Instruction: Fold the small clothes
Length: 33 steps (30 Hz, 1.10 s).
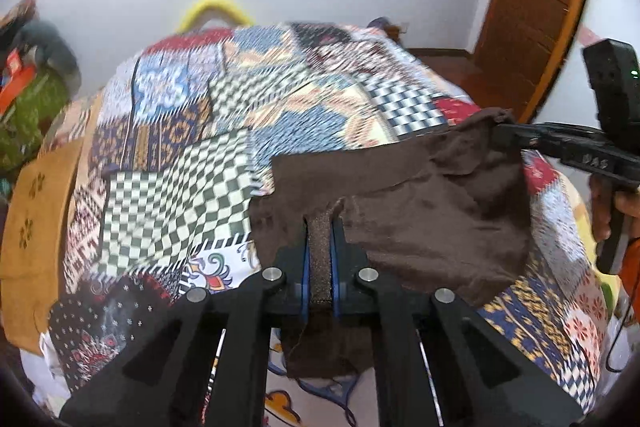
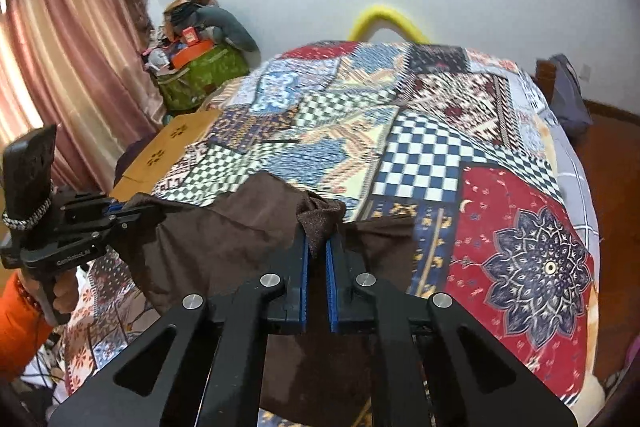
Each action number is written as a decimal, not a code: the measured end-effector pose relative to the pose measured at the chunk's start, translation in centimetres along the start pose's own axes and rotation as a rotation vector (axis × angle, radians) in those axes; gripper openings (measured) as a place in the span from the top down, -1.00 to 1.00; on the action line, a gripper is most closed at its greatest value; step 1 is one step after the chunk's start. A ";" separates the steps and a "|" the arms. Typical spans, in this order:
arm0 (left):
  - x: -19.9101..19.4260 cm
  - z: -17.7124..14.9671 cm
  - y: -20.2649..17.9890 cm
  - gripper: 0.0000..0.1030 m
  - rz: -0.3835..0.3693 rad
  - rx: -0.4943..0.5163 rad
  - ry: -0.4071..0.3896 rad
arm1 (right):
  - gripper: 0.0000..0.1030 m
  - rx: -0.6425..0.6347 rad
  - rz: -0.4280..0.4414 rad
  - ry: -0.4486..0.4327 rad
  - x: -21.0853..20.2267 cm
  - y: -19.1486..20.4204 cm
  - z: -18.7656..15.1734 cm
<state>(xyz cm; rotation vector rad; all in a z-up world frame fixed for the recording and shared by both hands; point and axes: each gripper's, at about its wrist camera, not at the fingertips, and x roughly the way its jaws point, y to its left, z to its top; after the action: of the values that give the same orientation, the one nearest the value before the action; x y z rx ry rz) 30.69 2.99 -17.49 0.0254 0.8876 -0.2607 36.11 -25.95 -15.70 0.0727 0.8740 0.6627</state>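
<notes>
The small brown knit garment [image 1: 432,211] is pinched at two corners above the patchwork-quilted bed [image 2: 520,211] by the left gripper [image 1: 320,227] and right gripper [image 2: 318,239]; a thin hold could be lost.

Brown garment [image 1: 432,211] pinched in left tool [image 1: 320,223] and right tool [image 1: 505,133] above patchwork bedspread [image 1: 200,147].

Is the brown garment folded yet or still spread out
Not neatly folded. The brown garment hangs stretched between the left gripper and the right gripper, each shut on an edge, sagging onto the patchwork bedspread.
</notes>
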 end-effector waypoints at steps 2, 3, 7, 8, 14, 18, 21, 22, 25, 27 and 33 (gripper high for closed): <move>1.8 -0.2 1.1 0.86 0.017 -0.037 0.037 | 0.87 0.041 -0.010 0.032 1.0 -1.7 0.2; 2.8 -0.3 1.6 0.86 0.027 -0.054 0.057 | 0.87 0.062 -0.020 0.051 1.6 -2.5 0.3; 5.3 -1.0 2.6 0.85 0.022 -0.079 0.110 | 0.84 0.098 -0.047 0.119 3.9 -4.7 -0.2; 5.7 -1.1 2.5 0.84 0.029 -0.068 0.118 | 0.82 0.084 -0.062 0.134 4.3 -4.6 -0.3; 4.0 -0.5 2.5 0.68 0.064 -0.037 0.090 | 0.40 0.003 -0.173 0.115 3.3 -3.2 -0.6; 1.6 0.3 2.4 0.66 0.080 -0.039 0.040 | 0.34 -0.008 -0.189 0.026 0.5 -2.2 -0.4; 0.0 0.6 1.6 0.66 0.064 -0.031 0.007 | 0.28 -0.041 -0.184 -0.027 -1.2 -0.6 -0.5; -0.3 0.7 1.3 0.66 0.048 -0.030 0.001 | 0.26 -0.055 -0.175 -0.040 -1.4 0.1 -0.6; -0.3 0.6 -0.3 0.61 -0.040 -0.016 0.019 | 0.25 -0.078 -0.111 -0.034 -1.2 2.0 -1.4; 0.6 0.1 -1.3 0.49 -0.072 -0.005 0.044 | 0.25 -0.088 -0.081 -0.004 0.0 3.1 -2.1; 3.9 -2.6 -1.6 0.29 -0.056 -0.014 0.144 | 0.25 -0.070 -0.054 0.121 3.8 3.4 -5.2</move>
<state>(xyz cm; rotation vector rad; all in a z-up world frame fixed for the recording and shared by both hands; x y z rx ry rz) 30.68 0.92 -21.99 0.0060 1.0348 -0.3078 32.37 -22.13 -20.61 -0.0536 0.9647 0.6516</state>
